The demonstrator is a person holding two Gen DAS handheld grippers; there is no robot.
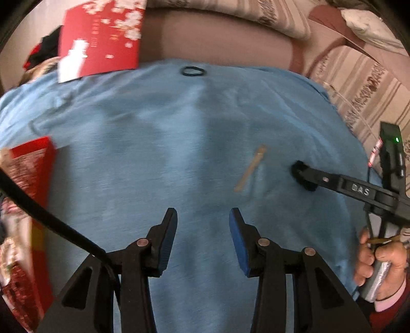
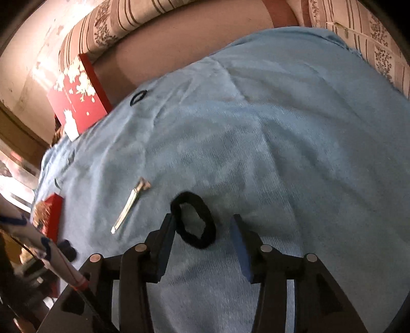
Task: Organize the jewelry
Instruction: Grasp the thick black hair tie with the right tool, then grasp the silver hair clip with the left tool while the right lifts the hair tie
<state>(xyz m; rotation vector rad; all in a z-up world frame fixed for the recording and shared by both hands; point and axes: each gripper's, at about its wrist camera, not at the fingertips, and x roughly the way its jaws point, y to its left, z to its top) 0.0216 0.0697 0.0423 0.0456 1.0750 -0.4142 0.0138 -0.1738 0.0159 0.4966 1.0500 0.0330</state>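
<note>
While the left gripper [image 1: 203, 217] hangs over the blue cloth [image 1: 153, 153], its jaws stand apart with nothing between them. In the left wrist view, the gold hair clip [image 1: 252, 167] lies ahead of the gripper and slightly to its right, clear of both pads. The thin black hair tie [image 1: 192, 71] lies far ahead, near the cloth's far edge. A red box [image 1: 102, 38] stands beyond the cloth to the left. A hand [image 1: 379, 263] holds the right tool at the frame's right.

In the right wrist view, the right gripper [image 2: 203, 230] stands parted, and the thick black scrunchie [image 2: 194, 219] lies on the cloth between the fingertips, touching the left pad only. It is not clamped. To grip it well, centre the ring's near band between the pads, lower to the cloth, then close firmly; the soft band probably compresses. The clip [image 2: 130, 206] lies to the left. A striped, patterned cushion [image 2: 128, 20] borders the cloth behind.
</note>
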